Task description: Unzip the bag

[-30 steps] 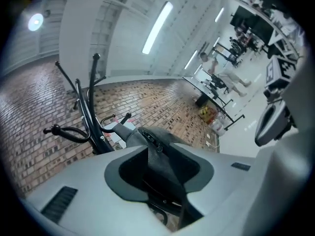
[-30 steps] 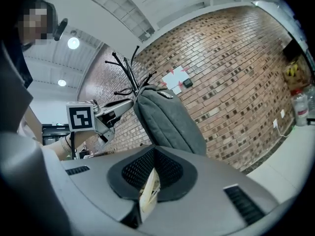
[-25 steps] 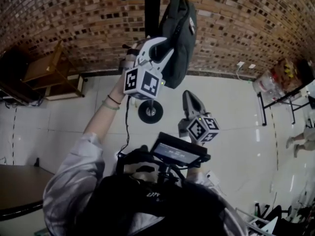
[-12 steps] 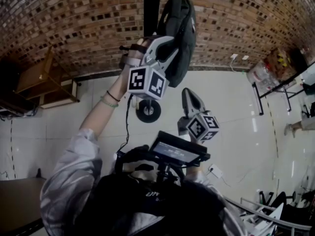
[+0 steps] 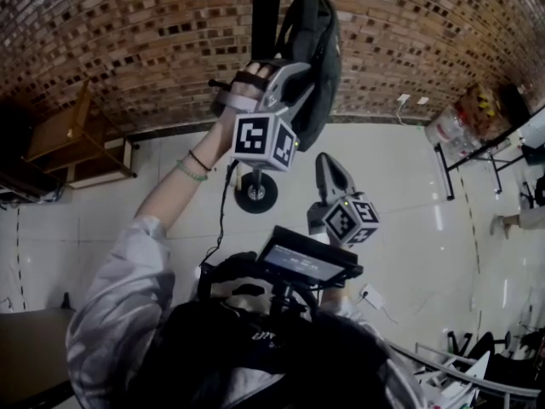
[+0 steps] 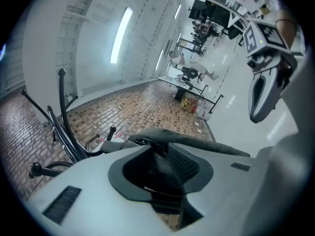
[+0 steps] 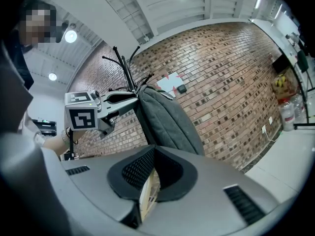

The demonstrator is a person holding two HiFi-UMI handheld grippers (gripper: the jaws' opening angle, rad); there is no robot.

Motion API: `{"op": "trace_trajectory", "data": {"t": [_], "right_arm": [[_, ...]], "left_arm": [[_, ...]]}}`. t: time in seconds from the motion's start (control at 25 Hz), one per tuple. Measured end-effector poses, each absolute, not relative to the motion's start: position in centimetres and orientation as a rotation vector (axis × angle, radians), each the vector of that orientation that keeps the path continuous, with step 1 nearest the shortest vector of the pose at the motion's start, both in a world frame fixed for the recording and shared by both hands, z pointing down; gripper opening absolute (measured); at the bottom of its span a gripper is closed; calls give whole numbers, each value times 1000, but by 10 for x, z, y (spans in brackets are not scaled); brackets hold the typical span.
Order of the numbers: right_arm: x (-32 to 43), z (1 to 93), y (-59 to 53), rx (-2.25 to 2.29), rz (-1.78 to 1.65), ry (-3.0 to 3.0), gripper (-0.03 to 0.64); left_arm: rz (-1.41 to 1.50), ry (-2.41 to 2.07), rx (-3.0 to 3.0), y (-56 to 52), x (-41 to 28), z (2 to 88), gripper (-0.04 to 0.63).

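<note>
Two handheld grippers work at a grey bag (image 5: pixel 319 41) that hangs from a black coat stand (image 5: pixel 266 11) against a brick wall (image 5: pixel 128 32). At left, the raised left gripper (image 6: pixel 158 150) is clenched on the bag's top edge, with a zip pull (image 6: pixel 142 140) just beside its tips. At right and lower, the right gripper (image 7: pixel 149 183) is pinched almost together on nothing, well apart from the bag. To unzip cleanly, the left should probably hold the fabric taut while the right rises, opens, and pinches the pull squarely before drawing along the zip.
</note>
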State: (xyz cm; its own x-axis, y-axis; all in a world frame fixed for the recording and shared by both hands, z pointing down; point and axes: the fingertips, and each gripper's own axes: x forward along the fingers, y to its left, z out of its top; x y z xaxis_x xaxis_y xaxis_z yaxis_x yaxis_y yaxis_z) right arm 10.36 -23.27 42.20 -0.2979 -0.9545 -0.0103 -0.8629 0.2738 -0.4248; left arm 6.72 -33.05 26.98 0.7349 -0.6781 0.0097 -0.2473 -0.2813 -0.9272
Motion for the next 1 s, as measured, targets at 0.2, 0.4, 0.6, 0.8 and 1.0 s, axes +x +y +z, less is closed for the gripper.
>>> {"op": "trace_trajectory", "data": {"t": [0.2,0.4,0.6,0.8,1.0], "right_arm": [[107,423,-233,-1655,-509,2303,0],[111,424,-234,-1633,-506,2333,0],[118,421,-233,-1611,-508,2342,0],[117,425,-232,-1573,-523,2371,0],[114,426,-232,-1545,-543,2386,0]], "left_arm": [[-494,754,-1851,-328,66,269,70],[-495,804,-1831,-329,64,271,49],[-511,843,-1801,-328,64,269,49],[-486,909,-1751,-331,57,263,49],[-468,911,-1723,-332,65,250,49]]}}
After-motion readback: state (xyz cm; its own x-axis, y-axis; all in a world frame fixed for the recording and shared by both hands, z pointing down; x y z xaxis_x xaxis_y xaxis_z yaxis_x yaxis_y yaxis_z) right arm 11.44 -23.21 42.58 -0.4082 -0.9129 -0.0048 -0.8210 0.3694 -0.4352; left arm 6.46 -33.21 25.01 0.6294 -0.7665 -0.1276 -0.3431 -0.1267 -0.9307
